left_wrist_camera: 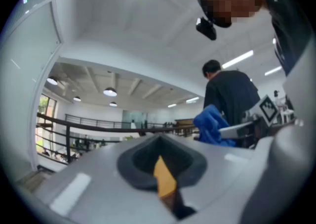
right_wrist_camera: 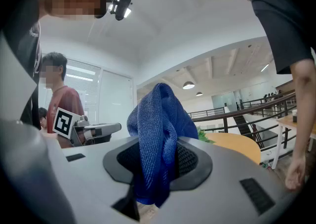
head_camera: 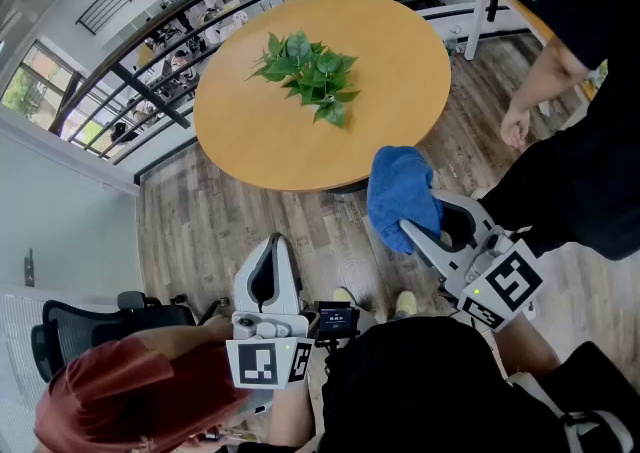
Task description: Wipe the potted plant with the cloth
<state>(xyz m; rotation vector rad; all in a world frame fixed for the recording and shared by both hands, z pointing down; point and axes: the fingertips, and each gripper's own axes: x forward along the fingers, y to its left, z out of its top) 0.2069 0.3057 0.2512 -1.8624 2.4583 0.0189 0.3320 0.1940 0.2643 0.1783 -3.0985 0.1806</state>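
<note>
Round wooden tabletop with leafy green plant near its centre, right claw clamped on blue cloth at the near edge, left claw closed and empty over wood floor
</note>
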